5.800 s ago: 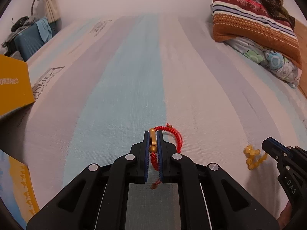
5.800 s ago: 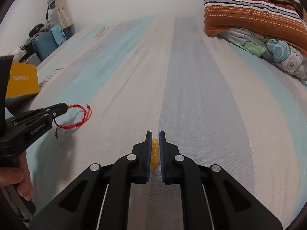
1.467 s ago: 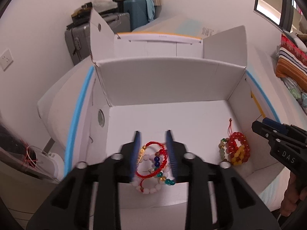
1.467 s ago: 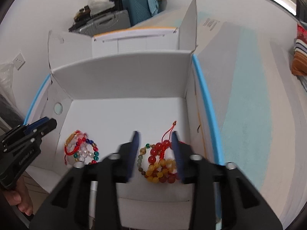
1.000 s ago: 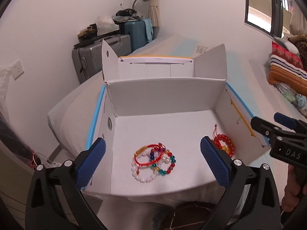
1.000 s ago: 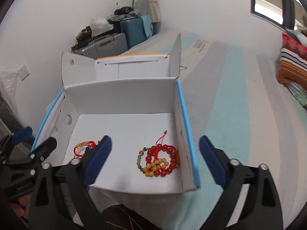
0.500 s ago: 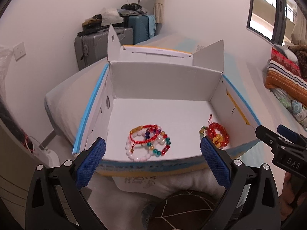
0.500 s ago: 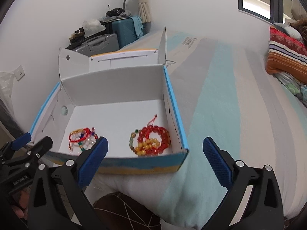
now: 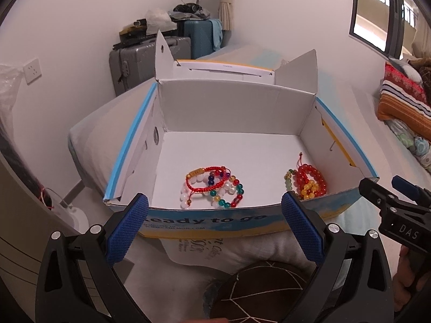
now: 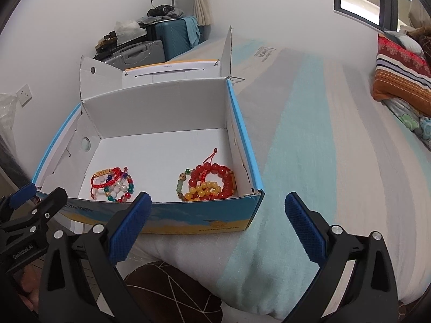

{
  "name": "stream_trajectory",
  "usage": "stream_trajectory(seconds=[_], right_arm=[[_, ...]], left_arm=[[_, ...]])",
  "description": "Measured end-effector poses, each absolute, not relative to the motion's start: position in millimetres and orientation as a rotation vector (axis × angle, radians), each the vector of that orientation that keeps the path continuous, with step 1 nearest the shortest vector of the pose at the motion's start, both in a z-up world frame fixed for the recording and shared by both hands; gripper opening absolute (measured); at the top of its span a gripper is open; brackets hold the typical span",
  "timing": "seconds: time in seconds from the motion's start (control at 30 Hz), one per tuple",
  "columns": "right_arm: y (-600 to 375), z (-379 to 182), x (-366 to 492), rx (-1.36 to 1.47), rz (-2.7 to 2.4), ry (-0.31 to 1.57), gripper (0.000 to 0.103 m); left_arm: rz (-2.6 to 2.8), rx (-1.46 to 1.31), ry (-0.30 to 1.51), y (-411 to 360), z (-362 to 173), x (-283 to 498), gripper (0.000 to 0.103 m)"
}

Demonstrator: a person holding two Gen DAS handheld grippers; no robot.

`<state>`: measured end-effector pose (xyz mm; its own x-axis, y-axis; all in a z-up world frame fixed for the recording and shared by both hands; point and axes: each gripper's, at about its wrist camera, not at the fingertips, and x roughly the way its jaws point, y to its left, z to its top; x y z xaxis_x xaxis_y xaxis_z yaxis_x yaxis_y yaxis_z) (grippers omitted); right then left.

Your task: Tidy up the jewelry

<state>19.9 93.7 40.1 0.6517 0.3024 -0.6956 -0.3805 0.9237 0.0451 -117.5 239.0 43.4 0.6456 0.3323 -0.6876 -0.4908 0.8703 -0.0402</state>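
An open white cardboard box [image 9: 237, 113] [image 10: 161, 107] with blue edges sits at the bed corner. Inside on the left lies a pile of bracelets: a red cord bracelet [image 9: 206, 179] [image 10: 106, 179] over white and coloured beads. On the right lies a pile of red and yellow bead bracelets [image 9: 308, 181] [image 10: 208, 184]. My left gripper [image 9: 215, 227] is wide open and empty, in front of the box. My right gripper [image 10: 218, 226] is wide open and empty, in front of the box's right corner. Each gripper also shows in the other's view, the right [image 9: 388, 202] and the left [image 10: 35, 202].
The striped bed sheet [image 10: 309, 148] stretches to the right of the box. A striped pillow [image 10: 401, 75] lies at the far right. Suitcases [image 9: 148, 59] stand by the wall behind the box. A dark brown cushion [image 10: 167, 290] is below the grippers.
Both grippers opened and let go of their bracelets in the box, then drew back and down away from it. The bracelets lie still in two piles.
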Motion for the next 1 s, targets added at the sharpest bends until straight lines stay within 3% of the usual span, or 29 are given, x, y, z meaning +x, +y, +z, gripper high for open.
stream_trajectory(seconds=[1.0], right_arm=[[94.1,36.9,19.0,-0.112,0.389,0.774,0.095]], left_arm=[[0.511,-0.235,0.752,233.9,41.1,-113.6,0.097]])
